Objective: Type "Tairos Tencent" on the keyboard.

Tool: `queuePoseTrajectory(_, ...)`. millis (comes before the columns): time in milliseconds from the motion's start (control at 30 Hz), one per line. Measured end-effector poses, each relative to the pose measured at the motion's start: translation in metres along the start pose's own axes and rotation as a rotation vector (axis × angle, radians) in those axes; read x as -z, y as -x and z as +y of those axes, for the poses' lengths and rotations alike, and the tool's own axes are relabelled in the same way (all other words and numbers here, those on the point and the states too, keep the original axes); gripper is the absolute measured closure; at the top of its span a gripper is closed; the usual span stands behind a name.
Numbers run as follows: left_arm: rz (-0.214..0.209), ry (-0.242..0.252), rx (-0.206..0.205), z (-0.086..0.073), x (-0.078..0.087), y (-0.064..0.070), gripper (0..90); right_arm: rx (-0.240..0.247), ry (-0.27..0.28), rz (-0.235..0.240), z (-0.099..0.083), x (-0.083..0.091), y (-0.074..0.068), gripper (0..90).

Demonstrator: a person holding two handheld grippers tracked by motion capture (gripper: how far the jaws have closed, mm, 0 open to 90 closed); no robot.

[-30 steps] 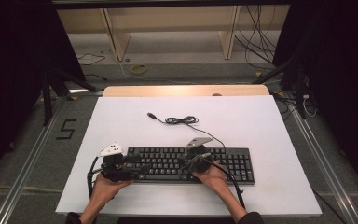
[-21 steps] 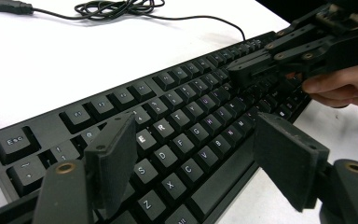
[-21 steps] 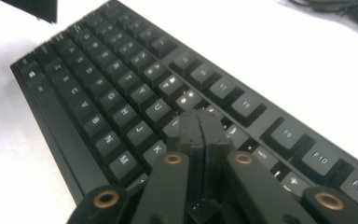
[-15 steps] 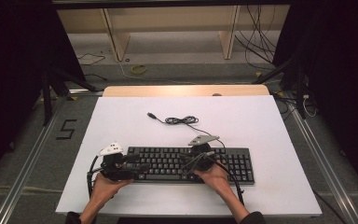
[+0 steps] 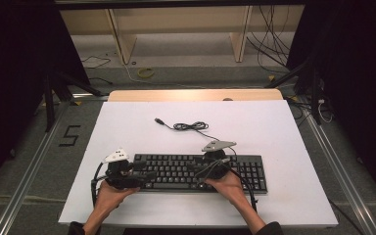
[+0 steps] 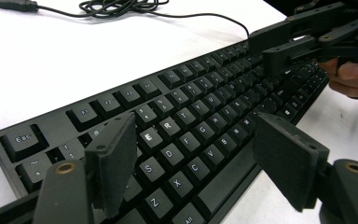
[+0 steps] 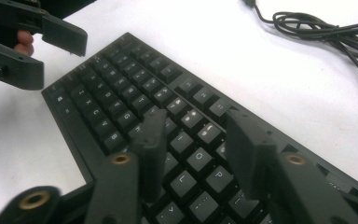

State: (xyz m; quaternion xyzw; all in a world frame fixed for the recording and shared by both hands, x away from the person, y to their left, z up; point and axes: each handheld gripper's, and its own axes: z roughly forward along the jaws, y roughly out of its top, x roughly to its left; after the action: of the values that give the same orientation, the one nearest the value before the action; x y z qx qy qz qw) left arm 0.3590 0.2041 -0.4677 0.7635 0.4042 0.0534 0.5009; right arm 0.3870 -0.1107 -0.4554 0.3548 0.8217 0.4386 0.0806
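— Where's the keyboard (image 5: 200, 171) now?

— On the white bench (image 5: 284, 132), near its 6 o'clock edge, lying flat. Its cable (image 5: 188, 126) is coiled loose at 12 o'clock, plug free.

— And your tools?

— My left tool (image 5: 144, 176) hangs over the left keys, jaws wide apart, gripping nothing. My right tool (image 5: 196, 169) hovers above the middle keys, jaws parted less, also empty.

— How far along?

— Early, I judge. Both tools are in place above the keys; no key looks pressed, and the cable lies unplugged.
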Motion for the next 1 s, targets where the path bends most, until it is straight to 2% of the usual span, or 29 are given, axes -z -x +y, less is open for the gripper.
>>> queuePoseTrajectory(233, 0.002, -0.004, 0.016, 0.001, 0.000, -0.001, 32.1, -0.019, 0.021, 0.007, 0.001, 0.006, -0.001, 48.1)
queuePoseTrajectory(533, 0.008, -0.023, 0.020, 0.002, -0.001, -0.003, 34.6, -0.017, 0.051, 0.010, 0.000, 0.016, -0.001, 42.9)
queuePoseTrajectory(833, 0.038, -0.073, 0.026, 0.004, -0.003, -0.005, 49.0, -0.018, 0.066, 0.004, -0.004, 0.022, -0.001, 39.4)
queuePoseTrajectory(1000, 0.057, -0.110, 0.000, 0.005, -0.006, -0.004, 58.0, -0.024, 0.059, -0.002, -0.009, 0.025, 0.001, 38.8)
